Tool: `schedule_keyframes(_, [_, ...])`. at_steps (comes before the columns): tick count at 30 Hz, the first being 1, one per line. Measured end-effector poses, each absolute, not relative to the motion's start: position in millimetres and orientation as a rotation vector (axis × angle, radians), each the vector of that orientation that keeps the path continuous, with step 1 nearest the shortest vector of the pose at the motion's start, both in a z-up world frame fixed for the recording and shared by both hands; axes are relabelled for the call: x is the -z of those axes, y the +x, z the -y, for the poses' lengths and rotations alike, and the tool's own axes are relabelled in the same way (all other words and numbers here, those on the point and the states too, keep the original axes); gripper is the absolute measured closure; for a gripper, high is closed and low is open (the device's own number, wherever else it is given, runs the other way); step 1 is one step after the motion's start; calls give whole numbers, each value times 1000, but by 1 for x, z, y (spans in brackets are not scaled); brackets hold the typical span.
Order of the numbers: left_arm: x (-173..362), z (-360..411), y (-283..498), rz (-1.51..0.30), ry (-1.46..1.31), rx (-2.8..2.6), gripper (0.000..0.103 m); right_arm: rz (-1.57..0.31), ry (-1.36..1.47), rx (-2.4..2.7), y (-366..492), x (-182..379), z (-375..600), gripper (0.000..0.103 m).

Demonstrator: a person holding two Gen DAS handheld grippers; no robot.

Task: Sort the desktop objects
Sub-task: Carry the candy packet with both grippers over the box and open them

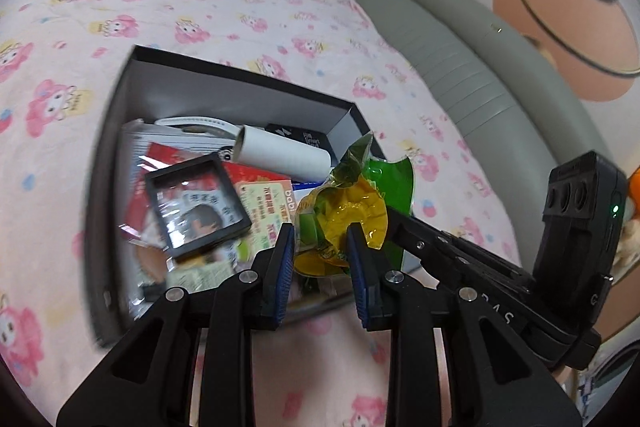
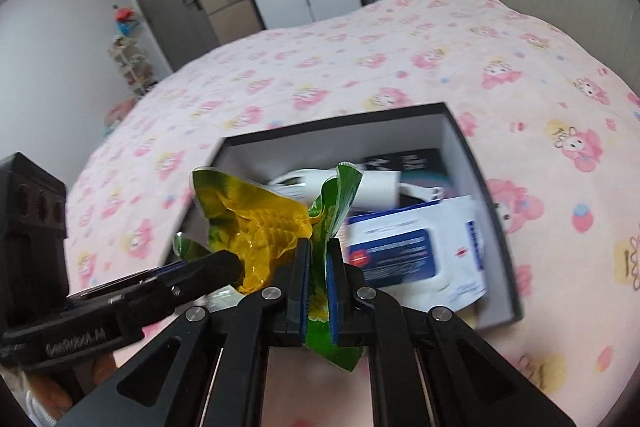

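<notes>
A crumpled yellow and green snack packet hangs over the near edge of an open black box on a pink cartoon bedspread. My left gripper is shut on the packet's yellow part. My right gripper is shut on the green end of the same packet, coming in from the right in the left wrist view. The box holds a white roll, a small black frame, cards and a white and blue packet.
The bedspread surrounds the box on all sides. A grey padded headboard runs along the right in the left wrist view. A door, cardboard boxes and a shelf stand at the far wall in the right wrist view.
</notes>
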State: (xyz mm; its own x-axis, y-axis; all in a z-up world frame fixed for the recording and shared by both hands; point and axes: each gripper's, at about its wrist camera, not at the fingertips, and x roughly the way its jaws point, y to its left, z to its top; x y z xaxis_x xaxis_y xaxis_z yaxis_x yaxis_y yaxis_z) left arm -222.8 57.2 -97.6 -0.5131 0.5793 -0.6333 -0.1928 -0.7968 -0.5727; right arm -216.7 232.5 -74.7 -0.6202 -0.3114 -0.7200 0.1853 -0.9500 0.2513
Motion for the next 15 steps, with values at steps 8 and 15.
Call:
schedule_keyframes(8, [120, -70, -249, 576, -1335, -2383, 67, 189, 1321, 2635, -257, 117, -231, 95])
schedule_keyframes(15, [104, -57, -241, 510, -1323, -2511, 44, 140, 1341, 2737, -248, 109, -240, 64])
